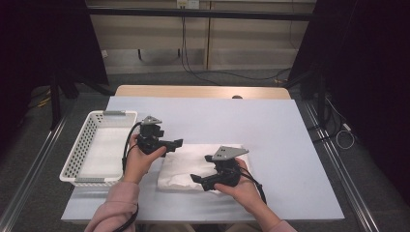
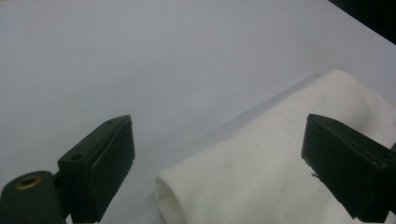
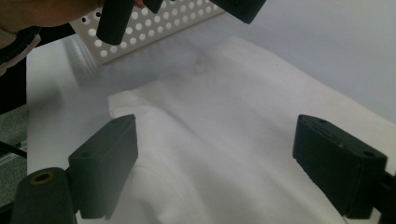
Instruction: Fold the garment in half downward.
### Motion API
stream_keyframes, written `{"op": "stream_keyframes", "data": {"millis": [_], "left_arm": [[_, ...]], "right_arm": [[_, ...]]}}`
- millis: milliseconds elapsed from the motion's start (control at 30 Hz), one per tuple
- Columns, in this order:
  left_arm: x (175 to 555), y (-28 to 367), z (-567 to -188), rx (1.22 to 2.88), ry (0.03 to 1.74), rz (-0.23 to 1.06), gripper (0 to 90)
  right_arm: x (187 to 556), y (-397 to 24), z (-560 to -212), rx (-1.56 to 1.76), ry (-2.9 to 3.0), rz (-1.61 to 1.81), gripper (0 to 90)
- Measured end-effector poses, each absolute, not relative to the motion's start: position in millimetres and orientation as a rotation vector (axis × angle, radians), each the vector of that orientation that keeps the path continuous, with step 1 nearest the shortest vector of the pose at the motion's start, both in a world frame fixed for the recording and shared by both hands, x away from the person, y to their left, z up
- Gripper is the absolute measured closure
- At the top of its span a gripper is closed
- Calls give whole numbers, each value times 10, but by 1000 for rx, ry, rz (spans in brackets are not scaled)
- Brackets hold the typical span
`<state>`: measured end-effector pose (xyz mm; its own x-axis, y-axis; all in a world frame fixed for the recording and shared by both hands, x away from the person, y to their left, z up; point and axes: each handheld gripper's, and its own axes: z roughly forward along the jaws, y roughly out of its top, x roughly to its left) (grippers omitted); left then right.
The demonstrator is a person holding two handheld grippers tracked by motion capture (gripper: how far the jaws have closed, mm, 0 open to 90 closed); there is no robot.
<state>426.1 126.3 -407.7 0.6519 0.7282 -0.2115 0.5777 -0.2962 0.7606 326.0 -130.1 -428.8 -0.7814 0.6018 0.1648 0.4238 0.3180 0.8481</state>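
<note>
Right claw wide above white cloth; left claw wide at cloth's edge.

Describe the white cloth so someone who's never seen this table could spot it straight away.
Start at the pale blue table top, with a white perforated basket at its left edge. Just right of the basket, toward the near edge, lies the folded white cloth, between the open left gripper and right gripper. It is the only soft, flat thing there; the basket is rigid and full of holes.

Open tongs over white cloth
</note>
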Motion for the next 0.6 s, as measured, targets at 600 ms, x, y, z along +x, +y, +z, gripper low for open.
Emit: {"op": "stream_keyframes", "data": {"millis": [600], "left_arm": [[4280,1294,-4157,1960,1064,209,98]], "right_arm": [[3231,-1066,-4293,895,2421,1446,120]]}}
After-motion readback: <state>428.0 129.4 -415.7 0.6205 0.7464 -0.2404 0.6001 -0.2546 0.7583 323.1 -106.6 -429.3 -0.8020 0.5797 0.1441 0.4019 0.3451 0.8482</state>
